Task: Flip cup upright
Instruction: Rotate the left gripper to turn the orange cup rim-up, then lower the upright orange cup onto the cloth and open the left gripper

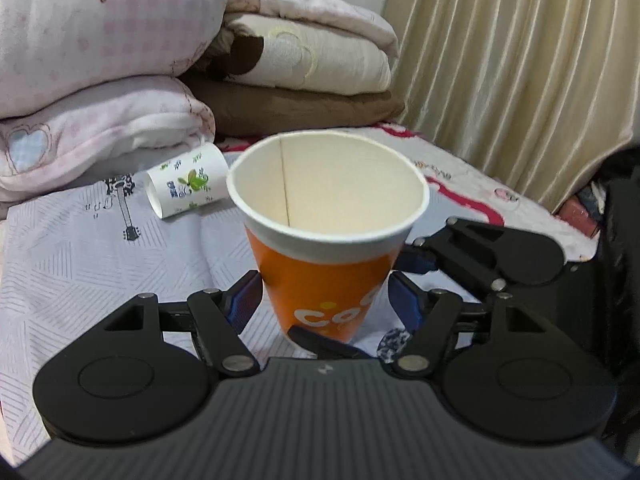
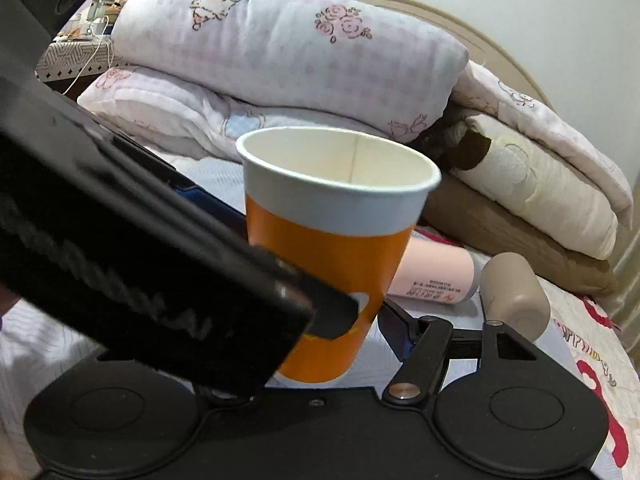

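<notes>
Left gripper (image 1: 324, 300) fingers spread beside upright orange cup (image 1: 326, 240); right gripper (image 2: 360, 320) fingers unclear.

On the orange cup (image 1: 320, 280) I read white letters "Co", the rest curving out of sight. In the right wrist view a pink tube (image 2: 436, 270) lying behind the cup carries upside-down print, too small for me to read. The bedsheet (image 2: 596, 360) shows red lettering I cannot make out.
</notes>
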Action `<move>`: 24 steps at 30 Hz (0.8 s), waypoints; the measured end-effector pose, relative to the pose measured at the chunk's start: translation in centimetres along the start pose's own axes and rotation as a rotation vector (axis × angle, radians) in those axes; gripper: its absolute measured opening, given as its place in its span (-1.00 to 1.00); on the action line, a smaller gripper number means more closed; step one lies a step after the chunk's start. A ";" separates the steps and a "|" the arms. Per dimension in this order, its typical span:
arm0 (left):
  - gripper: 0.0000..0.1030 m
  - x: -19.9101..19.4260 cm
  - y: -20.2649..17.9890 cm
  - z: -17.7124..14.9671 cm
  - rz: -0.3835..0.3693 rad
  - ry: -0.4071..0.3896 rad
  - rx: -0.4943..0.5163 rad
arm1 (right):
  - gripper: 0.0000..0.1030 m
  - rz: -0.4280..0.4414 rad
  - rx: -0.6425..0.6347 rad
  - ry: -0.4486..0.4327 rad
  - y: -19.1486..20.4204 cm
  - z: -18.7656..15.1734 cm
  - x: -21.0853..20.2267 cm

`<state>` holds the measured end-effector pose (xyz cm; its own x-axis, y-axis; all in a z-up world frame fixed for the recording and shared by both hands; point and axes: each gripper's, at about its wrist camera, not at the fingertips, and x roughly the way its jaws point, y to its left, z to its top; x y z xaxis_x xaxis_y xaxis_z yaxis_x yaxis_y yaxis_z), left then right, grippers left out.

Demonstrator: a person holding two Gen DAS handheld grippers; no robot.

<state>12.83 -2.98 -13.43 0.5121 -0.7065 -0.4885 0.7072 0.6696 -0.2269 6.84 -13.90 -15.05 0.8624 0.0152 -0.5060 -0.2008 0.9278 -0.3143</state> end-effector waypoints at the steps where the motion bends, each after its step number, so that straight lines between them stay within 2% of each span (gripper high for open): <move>1: 0.31 0.1 0.0 -0.1 -0.004 0.004 -0.001 | 0.40 0.001 0.004 -0.001 0.0 0.0 0.1; 15: 0.31 0.7 -0.7 0.2 -0.030 0.013 -0.015 | 0.40 0.013 0.134 0.041 -0.8 -0.8 0.2; 20: 0.38 1.0 -0.7 0.1 -0.033 0.035 -0.054 | 0.57 0.028 0.162 0.078 -1.1 -0.9 0.5; 22: 0.39 0.9 -0.5 0.1 -0.032 0.041 -0.075 | 0.79 0.031 0.181 0.094 -1.3 -0.8 0.4; 24: 0.43 0.5 -0.2 0.2 -0.032 0.047 -0.116 | 0.81 0.011 0.222 0.137 -1.6 -0.4 0.4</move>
<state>13.05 -3.52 -13.46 0.4647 -0.7183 -0.5178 0.6605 0.6706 -0.3376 7.31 -15.51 -15.08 0.7866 -0.0108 -0.6173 -0.0897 0.9872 -0.1315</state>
